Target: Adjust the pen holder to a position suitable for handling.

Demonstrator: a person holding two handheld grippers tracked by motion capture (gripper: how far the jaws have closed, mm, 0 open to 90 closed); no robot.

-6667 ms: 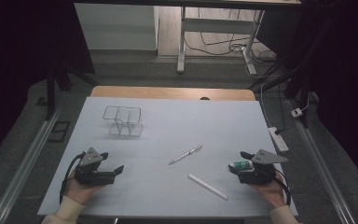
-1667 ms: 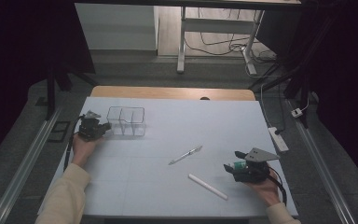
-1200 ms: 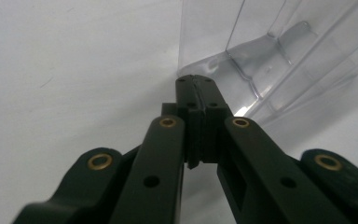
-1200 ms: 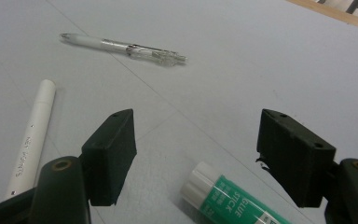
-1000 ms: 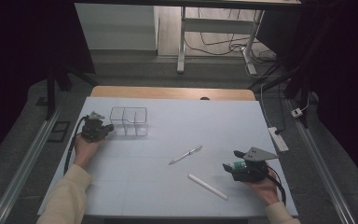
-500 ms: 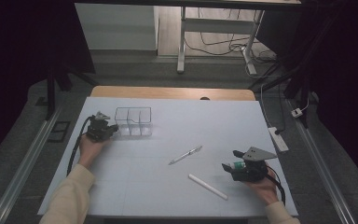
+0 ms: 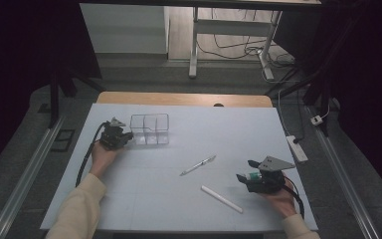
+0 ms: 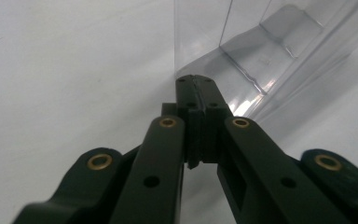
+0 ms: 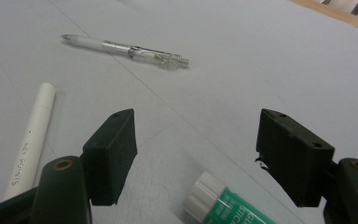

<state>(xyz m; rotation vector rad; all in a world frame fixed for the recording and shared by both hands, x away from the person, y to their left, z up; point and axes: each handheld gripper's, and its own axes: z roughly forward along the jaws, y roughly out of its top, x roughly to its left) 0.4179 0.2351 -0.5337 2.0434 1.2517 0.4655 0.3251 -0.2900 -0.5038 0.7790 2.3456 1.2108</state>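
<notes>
A clear plastic organizer box [image 7: 149, 129] with dividers stands at the back left of the white table [image 7: 144, 199]. My left gripper [image 7: 126, 136] is shut, and its joined tips [image 8: 196, 81] rest against the box's [image 8: 261, 46] lower left corner. At the front right my right gripper [image 7: 243, 169] is open. A green-and-white glue stick [image 9: 223, 205] lies on the table between its jaws [image 9: 196, 126], close to the gripper's body. A clear-and-white pen [image 7: 198, 165] [image 9: 126, 49] lies ahead of it. A white cylindrical stick [image 7: 221, 198] [image 9: 30, 140] lies to its left.
A wooden strip [image 7: 184, 98] runs along the table's far edge. A white power strip [image 7: 297, 148] lies off the table's right side. Metal rails [image 7: 25, 174] flank the table, and desk legs with cables [image 7: 229, 45] stand behind it.
My left gripper has moved right along the back of the table, and the clear box has slid right ahead of it. The right gripper has stayed in place.
</notes>
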